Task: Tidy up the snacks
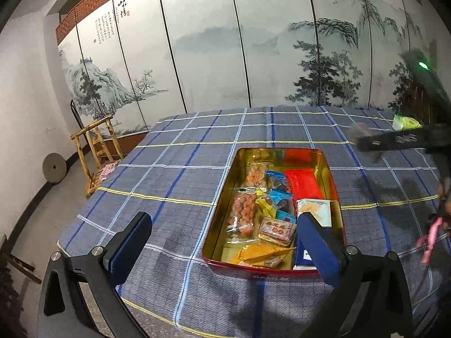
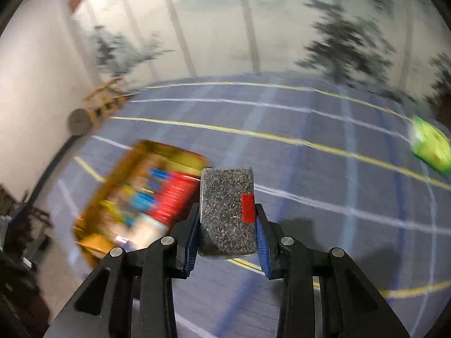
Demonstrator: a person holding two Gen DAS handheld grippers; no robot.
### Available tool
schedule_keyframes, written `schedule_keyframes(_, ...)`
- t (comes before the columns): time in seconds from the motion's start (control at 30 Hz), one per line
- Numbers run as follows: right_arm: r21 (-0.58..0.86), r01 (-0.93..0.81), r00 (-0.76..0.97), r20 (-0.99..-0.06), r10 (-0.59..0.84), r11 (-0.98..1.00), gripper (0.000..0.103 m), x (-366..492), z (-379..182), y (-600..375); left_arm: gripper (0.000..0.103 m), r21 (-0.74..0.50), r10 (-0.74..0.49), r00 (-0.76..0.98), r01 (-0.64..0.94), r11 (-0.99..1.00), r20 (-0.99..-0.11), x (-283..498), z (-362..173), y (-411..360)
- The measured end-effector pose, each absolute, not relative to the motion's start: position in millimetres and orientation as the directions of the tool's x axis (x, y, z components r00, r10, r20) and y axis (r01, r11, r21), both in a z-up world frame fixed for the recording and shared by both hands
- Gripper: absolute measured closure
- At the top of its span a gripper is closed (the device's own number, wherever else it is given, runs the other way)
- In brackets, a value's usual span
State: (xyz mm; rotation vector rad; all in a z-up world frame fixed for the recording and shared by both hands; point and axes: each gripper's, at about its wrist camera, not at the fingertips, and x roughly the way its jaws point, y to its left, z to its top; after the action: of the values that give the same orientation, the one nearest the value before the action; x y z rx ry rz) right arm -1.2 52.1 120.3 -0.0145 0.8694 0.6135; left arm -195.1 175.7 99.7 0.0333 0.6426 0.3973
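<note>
Right wrist: speckled snack block [image 2: 227, 211] between hand-held gripper [image 2: 227, 225] pads.

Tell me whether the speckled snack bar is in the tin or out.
Out: the right gripper holds the bar above the tablecloth, beside the tin.

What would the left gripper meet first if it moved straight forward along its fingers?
Probably the open snack tin: the open left gripper points down at its near end, where an orange packet lies. Depth is uncertain.

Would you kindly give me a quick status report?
Left gripper open, empty, over tin. Right gripper shut on speckled snack block. Green packet still out on cloth. Path clear.
</note>
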Motion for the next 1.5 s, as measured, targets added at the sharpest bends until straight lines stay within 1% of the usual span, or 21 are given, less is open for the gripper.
schedule_keyframes(0.17, 0.243, -0.573, 0.420, -0.733, 0.535, 0.782, 0.067, 3.2, 108.3, 116.0, 0.001, 0.134, 0.376, 0.722, -0.370, 0.919, -0.581, -201.0, 103.1, 186.9)
schedule_keyframes(0.33, 0.265, -0.575, 0.374, -0.756, 0.536, 0.774, 0.067, 9.3, 88.9, 149.9, 0.001, 0.113, 0.368, 0.713, -0.380, 0.918, -0.596, -202.4, 102.1, 201.8)
schedule_keyframes(0.57, 0.262, -0.556, 0.360, -0.780, 0.512, 0.789, 0.066, 7.1, 72.6, 166.7, 0.001, 0.084, 0.381, 0.706, -0.418, 0.905, -0.597, -202.5, 99.2, 216.9)
schedule_keyframes(0.73, 0.257, -0.535, 0.391, -0.769, 0.505, 0.805, 0.065, 10.8, 72.6, 167.8, 0.001, 0.073, 0.378, 0.700, -0.424, 0.902, -0.605, -203.1, 96.6, 221.3)
schedule_keyframes(0.83, 0.236, -0.542, 0.414, -0.761, 0.500, 0.807, 0.062, 5.2, 77.9, 168.5, 0.001, 0.077, 0.385, 0.706, -0.427, 0.901, -0.595, -206.5, 98.0, 221.2)
schedule_keyframes(0.9, 0.224, -0.554, 0.443, -0.736, 0.512, 0.801, 0.057, -7.7, 87.6, 164.9, 0.001, 0.074, 0.387, 0.716, -0.428, 0.901, -0.581, -210.4, 101.4, 220.6)
schedule_keyframes(0.93, 0.211, -0.563, 0.474, -0.709, 0.521, 0.799, 0.055, -19.2, 96.0, 161.2, 0.001, 0.075, 0.395, 0.720, -0.433, 0.898, -0.570, -212.6, 104.1, 220.2)
schedule_keyframes(0.97, 0.194, -0.572, 0.502, -0.685, 0.528, 0.797, 0.049, -30.0, 103.0, 157.4, 0.001, 0.078, 0.405, 0.726, -0.439, 0.895, -0.556, -215.7, 107.4, 218.7)
schedule_keyframes(1.0, 0.157, -0.588, 0.545, -0.647, 0.533, 0.793, 0.040, -47.8, 113.0, 151.9, 0.001, 0.087, 0.425, 0.734, -0.452, 0.888, -0.529, -221.2, 112.4, 216.2)
schedule_keyframes(1.03, 0.118, -0.598, 0.585, -0.613, 0.532, 0.793, 0.035, -63.7, 121.6, 146.7, 0.001, 0.099, 0.448, 0.742, -0.465, 0.880, -0.499, -226.9, 117.6, 212.7)
schedule_keyframes(1.07, 0.080, -0.601, 0.623, -0.577, 0.529, 0.795, 0.026, -79.6, 130.0, 139.9, 0.001, 0.107, 0.466, 0.750, -0.475, 0.873, -0.471, -232.2, 122.4, 209.4)
schedule_keyframes(1.1, 0.051, -0.599, 0.653, -0.546, 0.524, 0.799, 0.023, -91.9, 137.3, 133.5, 0.001, 0.114, 0.482, 0.760, -0.484, 0.867, -0.437, -239.4, 129.2, 204.7)
schedule_keyframes(1.17, -0.006, -0.590, 0.718, -0.462, 0.521, 0.808, 0.011, -124.3, 156.2, 114.3, 0.001, 0.108, 0.496, 0.781, -0.495, 0.862, -0.380, -254.6, 145.8, 196.6)
schedule_keyframes(1.2, -0.042, -0.579, 0.753, -0.411, 0.514, 0.815, 0.008, -142.5, 167.1, 103.4, 0.001, 0.087, 0.496, 0.800, -0.499, 0.862, -0.337, -266.0, 157.0, 192.2)
schedule_keyframes(1.23, -0.062, -0.570, 0.772, -0.383, 0.508, 0.819, 0.002, -151.6, 173.8, 97.6, 0.001, 0.063, 0.492, 0.820, -0.497, 0.866, -0.293, -276.9, 167.5, 187.8)
schedule_keyframes(1.3, -0.104, -0.551, 0.808, -0.314, 0.499, 0.828, 0.000, -175.9, 189.0, 82.0, 0.001, 0.024, 0.466, 0.854, -0.474, 0.880, -0.229, -293.8, 185.1, 179.8)
schedule_keyframes(1.37, -0.115, -0.540, 0.822, -0.282, 0.494, 0.834, 0.000, -191.2, 201.0, 68.4, 0.000, -0.011, 0.400, 0.898, -0.409, 0.913, -0.181, -306.9, 201.3, 169.7)
schedule_keyframes(1.4, -0.111, -0.539, 0.824, -0.276, 0.495, 0.835, 0.000, -195.1, 203.9, 63.2, 0.000, -0.025, 0.364, 0.914, -0.375, 0.927, -0.181, -307.4, 206.7, 166.3)
schedule_keyframes(1.47, -0.097, -0.540, 0.824, -0.264, 0.501, 0.836, 0.000, -203.3, 210.3, 53.4, 0.000, -0.041, 0.296, 0.931, -0.311, 0.950, -0.215, -310.6, 208.7, 157.3)
schedule_keyframes(1.5, -0.092, -0.537, 0.826, -0.256, 0.502, 0.838, 0.000, -207.5, 213.1, 48.8, 0.000, -0.035, 0.280, 0.935, -0.294, 0.955, -0.220, -310.3, 210.8, 152.0)
